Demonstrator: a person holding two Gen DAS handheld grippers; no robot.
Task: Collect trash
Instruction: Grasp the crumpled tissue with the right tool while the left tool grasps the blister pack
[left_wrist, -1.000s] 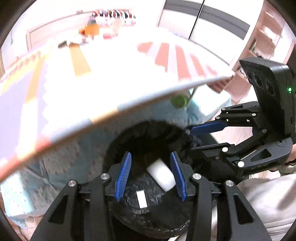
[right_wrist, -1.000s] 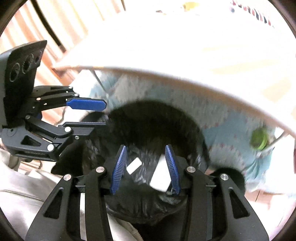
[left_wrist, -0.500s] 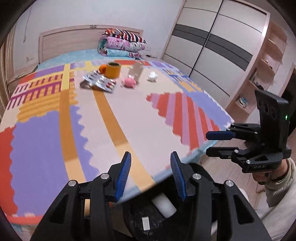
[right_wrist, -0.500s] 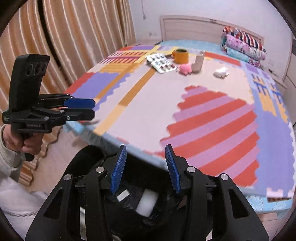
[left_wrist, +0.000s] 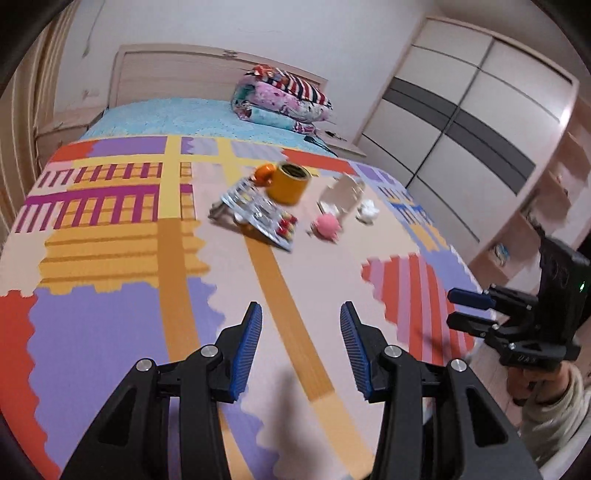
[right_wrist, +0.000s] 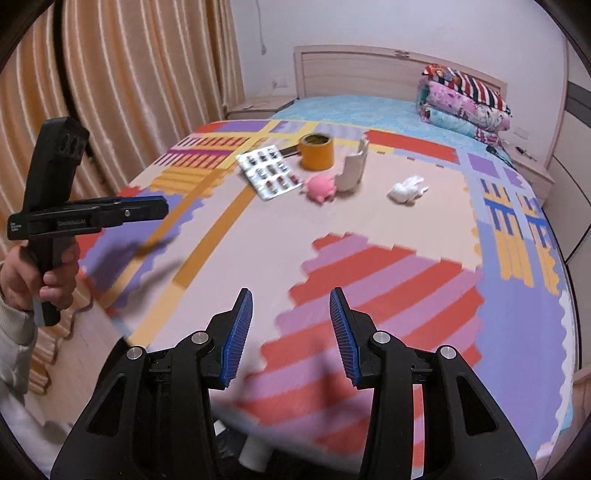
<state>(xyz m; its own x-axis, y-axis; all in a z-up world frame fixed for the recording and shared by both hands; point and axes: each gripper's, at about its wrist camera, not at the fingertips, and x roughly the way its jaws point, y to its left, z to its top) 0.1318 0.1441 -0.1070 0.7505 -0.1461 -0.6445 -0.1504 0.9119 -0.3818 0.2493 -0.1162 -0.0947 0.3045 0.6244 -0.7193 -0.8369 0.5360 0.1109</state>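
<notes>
Blister pack (right_wrist: 271, 173), crumpled tissue (right_wrist: 407, 189) beside tape roll (right_wrist: 316, 151) on mat (right_wrist: 369, 236)

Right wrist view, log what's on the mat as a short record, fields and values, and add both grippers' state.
surface: patterned foam mat laid over a bed
items: blister pack, orange tape roll, pink pig toy, torn white cup, crumpled white tissue
layout: all clustered at the far end of the mat, pig toy touching the cup
left gripper: empty, above the mat's left edge, jaw state unclear from the side
right gripper: open, empty, over the near edge
</notes>
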